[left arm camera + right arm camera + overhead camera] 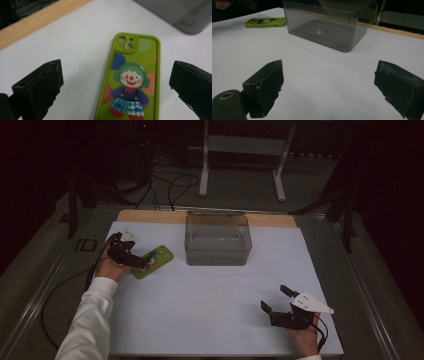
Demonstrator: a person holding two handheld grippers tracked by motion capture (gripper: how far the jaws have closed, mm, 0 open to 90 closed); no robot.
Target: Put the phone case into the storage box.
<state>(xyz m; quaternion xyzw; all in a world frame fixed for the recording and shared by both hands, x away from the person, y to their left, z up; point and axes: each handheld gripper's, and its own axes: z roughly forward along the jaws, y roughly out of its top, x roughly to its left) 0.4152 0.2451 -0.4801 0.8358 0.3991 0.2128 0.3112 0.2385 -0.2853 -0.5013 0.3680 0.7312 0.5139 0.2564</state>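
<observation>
The white table carried only two things, and both lay in its far half. The larger was a clear grey plastic box, open at the top and empty as far as I could see; it stood near the wooden edge at 12 o'clock, probably waiting as a container. The smaller was a green phone case with a clown picture. It lay flat, picture side up, at about 9 o'clock from the box and apart from it.

The left gripper was over the near end of the case. Its jaws stood wide apart, one on each long side of the case, and in the left gripper view neither jaw touched it. I judge this was the position to close on the case across its width.

The right gripper was at 5 o'clock on the table, well apart from both things, with its jaws also spread and nothing between them. It seemed to be only waiting.

The bottom end of the case was cut off in the left gripper view, and in the high view the gripper covered part of it. The box walls were dim, so small things inside would be hard to see.
</observation>
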